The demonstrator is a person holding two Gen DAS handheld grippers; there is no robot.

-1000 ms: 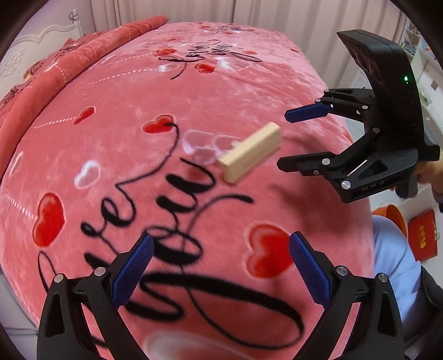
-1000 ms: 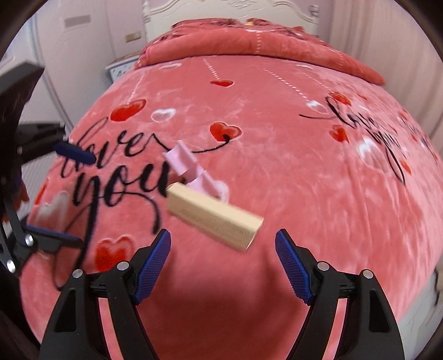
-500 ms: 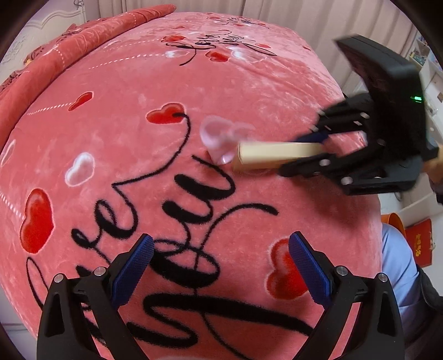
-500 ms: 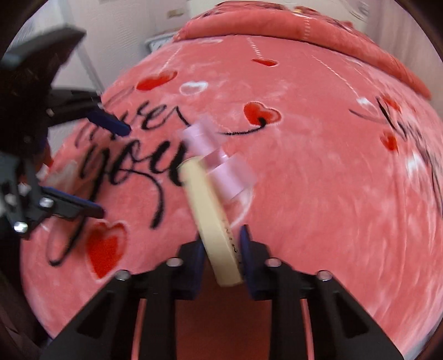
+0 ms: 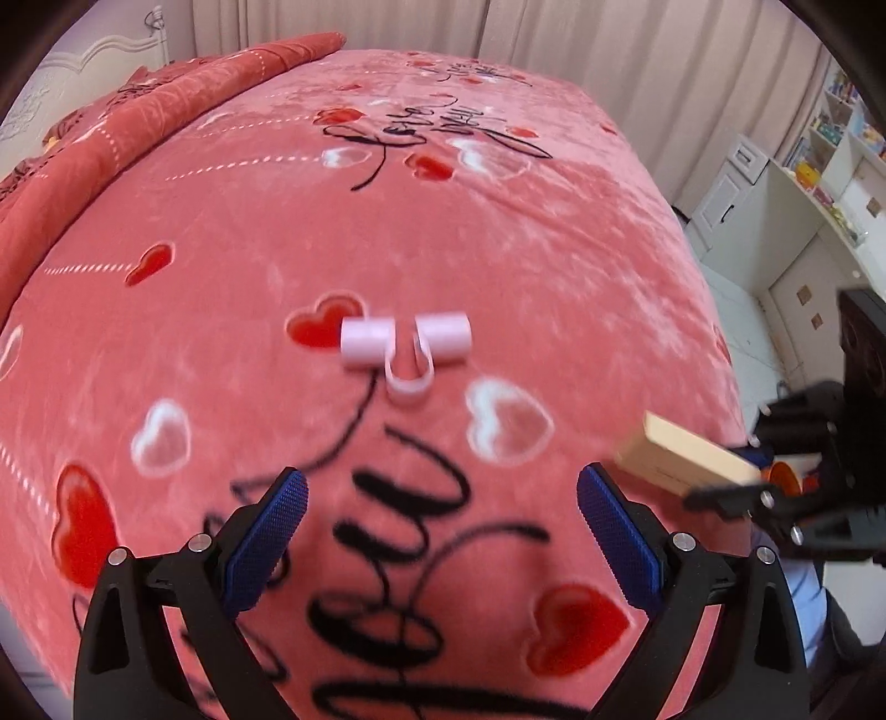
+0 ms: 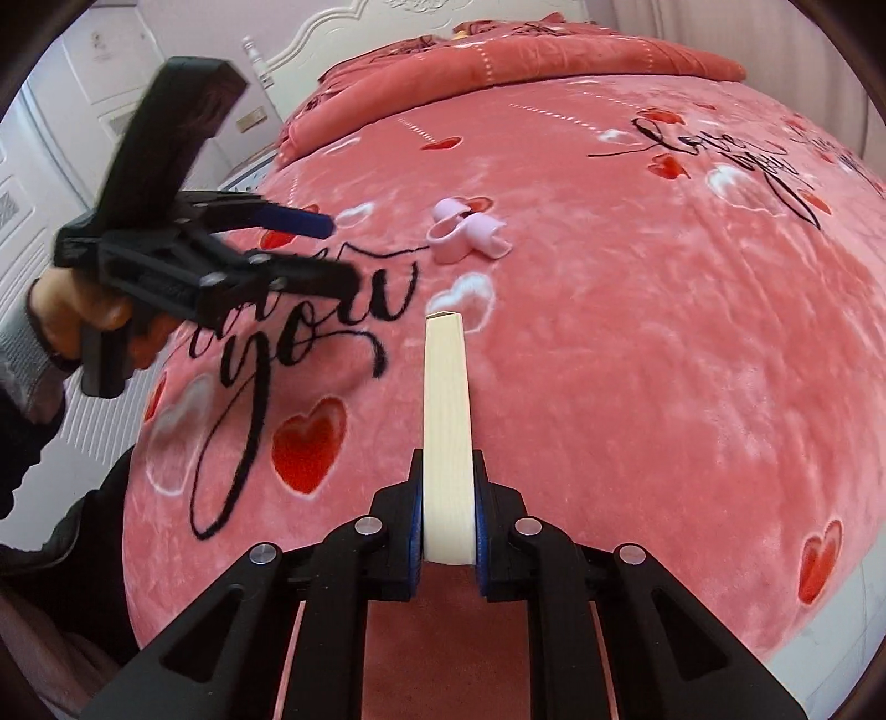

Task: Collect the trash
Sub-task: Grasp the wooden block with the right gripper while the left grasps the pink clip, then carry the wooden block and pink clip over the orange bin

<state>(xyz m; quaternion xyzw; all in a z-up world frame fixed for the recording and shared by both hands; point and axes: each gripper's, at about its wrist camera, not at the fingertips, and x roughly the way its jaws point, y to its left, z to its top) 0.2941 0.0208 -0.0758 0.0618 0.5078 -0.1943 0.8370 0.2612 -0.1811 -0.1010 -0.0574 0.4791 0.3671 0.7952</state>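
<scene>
Pink heart-print blanket point(image 5: 498, 232) covering the bed, cream curtains point(image 5: 498, 33) and white cabinets point(image 5: 775, 221) behind, left gripper point(image 5: 437, 526) hovering with jaws apart, right gripper point(image 6: 447, 515) clamped on block point(image 6: 446, 415), pink clip point(image 5: 407, 346) lying mid-blanket ahead of the left fingers.

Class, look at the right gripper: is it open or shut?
Shut. The right gripper has its blue pads pressed against both sides of the wooden block, held above the bedspread.
</scene>
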